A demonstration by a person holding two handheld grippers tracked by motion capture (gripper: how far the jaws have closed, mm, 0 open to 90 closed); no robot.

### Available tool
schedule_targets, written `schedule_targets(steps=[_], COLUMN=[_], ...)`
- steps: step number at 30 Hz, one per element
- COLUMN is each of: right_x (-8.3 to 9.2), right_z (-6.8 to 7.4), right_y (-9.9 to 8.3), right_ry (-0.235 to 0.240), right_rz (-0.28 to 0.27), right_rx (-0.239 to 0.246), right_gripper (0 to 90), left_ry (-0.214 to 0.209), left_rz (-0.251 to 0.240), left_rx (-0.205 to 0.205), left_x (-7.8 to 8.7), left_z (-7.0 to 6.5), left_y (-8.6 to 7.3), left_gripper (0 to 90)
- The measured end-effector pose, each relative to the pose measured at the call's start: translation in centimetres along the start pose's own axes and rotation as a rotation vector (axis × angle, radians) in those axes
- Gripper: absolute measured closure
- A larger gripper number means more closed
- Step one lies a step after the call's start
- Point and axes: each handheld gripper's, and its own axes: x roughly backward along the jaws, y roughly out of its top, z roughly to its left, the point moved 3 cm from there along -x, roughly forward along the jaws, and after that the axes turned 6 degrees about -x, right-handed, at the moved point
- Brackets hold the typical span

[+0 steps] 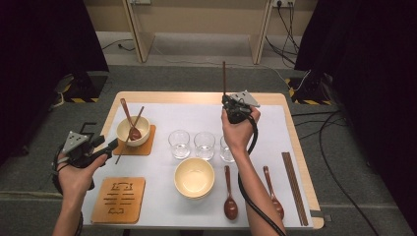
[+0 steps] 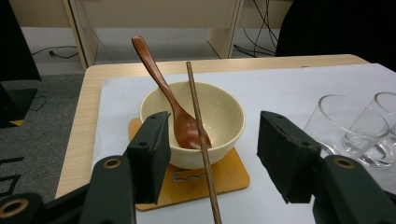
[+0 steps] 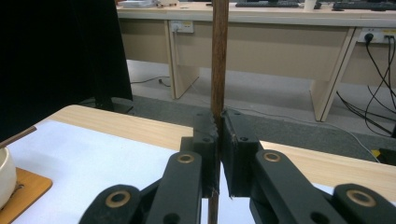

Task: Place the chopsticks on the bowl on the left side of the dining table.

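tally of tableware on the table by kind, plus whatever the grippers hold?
Bowls: 2 — bowl on coaster, bowl at front
Spoons: 3 — spoon in the bowl, two lying at front
Glasses: 3
Coasters: 2
Chopsticks: 4 — one held upright in the right gripper, one leaning on the bowl, a pair at the right edge
Total: 14
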Motion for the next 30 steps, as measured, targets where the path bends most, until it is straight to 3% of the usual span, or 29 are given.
schedule_targets(steps=[30], right_x=[-1.4], right_z=[2.5], right_y=[-0.1], right_ry=[0.043], right_rz=[-0.009], right_rx=[0.011], right_gripper=[84.9], left_ry=[0.007], left_rz=[-0.022], left_rx=[-0.010], left_x=[0.1], left_z=[-0.1], left_y=[0.6], left_gripper=[43.3])
